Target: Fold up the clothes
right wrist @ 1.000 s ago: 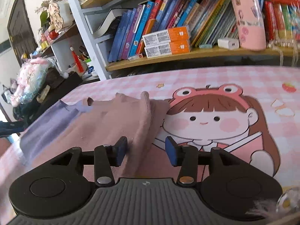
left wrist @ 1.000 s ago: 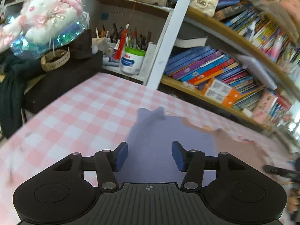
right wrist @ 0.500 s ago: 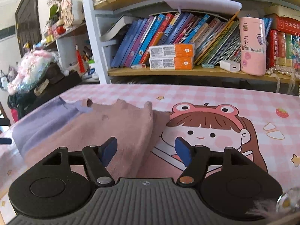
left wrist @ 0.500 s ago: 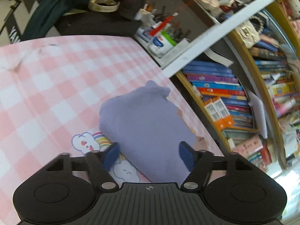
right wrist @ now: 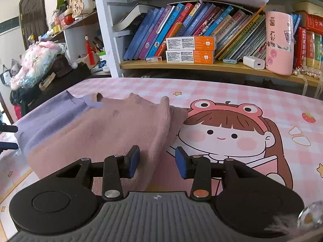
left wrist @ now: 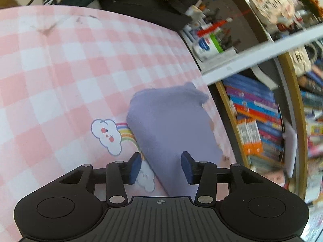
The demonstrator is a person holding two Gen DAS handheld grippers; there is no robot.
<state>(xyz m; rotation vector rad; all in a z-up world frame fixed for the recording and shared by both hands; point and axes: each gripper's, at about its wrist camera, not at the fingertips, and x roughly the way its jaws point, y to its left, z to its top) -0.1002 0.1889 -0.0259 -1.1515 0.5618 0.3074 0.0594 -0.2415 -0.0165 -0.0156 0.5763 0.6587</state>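
A folded garment lies flat on the pink checked table cover (left wrist: pixel 60 76); its lilac part (left wrist: pixel 171 125) is on the left and its dusty-pink part (right wrist: pixel 113 133) on the right. My left gripper (left wrist: pixel 160 168) is open and empty, hovering above the near edge of the lilac part. My right gripper (right wrist: pixel 157 162) is open and empty, just above the right folded edge of the pink part. The left gripper's fingertips (right wrist: pixel 9 129) show at the left edge of the right wrist view.
A bookshelf with books (right wrist: pixel 181 34) and orange boxes (right wrist: pixel 190 49) runs along the table's far side. A pink canister (right wrist: pixel 279 42) stands on it. A plush toy (right wrist: pixel 38 60) and pen cups (left wrist: pixel 208 44) sit beyond the table's left end.
The left gripper has tilted downward and swung left, now looking down on the lilac part. Both grippers opened wider after one second ago. The garment has not moved.
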